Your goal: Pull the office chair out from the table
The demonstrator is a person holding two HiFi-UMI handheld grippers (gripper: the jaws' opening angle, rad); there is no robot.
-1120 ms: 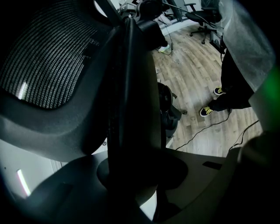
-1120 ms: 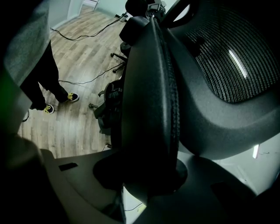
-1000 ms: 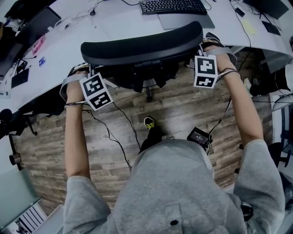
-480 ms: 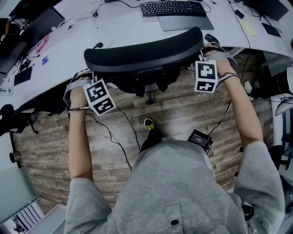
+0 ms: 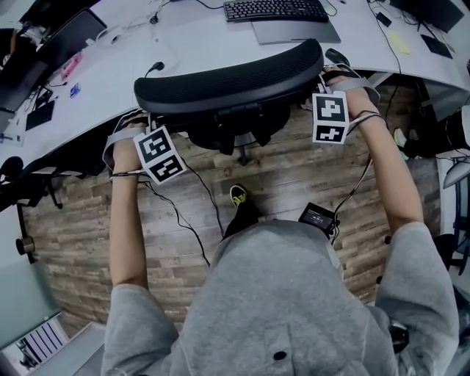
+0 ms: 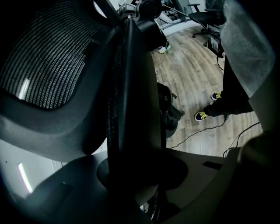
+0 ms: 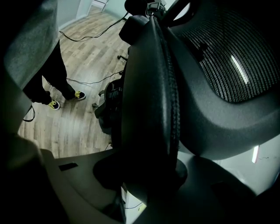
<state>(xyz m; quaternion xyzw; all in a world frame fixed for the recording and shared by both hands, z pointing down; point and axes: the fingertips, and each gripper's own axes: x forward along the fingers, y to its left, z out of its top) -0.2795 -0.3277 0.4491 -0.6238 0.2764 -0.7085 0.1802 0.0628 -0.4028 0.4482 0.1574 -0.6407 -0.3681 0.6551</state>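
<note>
The black office chair (image 5: 231, 77) stands with its curved mesh backrest against the white table (image 5: 191, 44). My left gripper (image 5: 136, 121) is shut on the backrest's left edge (image 6: 131, 100), which fills the space between its jaws in the left gripper view. At the other end my right gripper (image 5: 330, 77) is shut on the backrest's right edge (image 7: 151, 96). The chair's seat and base (image 5: 239, 132) show dark under the backrest. The fingertips themselves are hidden behind the backrest in the head view.
A keyboard (image 5: 275, 10) and a grey pad (image 5: 297, 32) lie on the table past the chair. Cables (image 5: 183, 213) trail over the wood floor near the person's yellow-soled shoe (image 5: 237, 195). Another chair's base (image 5: 22, 246) sits at the left.
The chair's backrest and both grippers have shifted slightly away from the table, toward the person. Both grips stay as they were.
</note>
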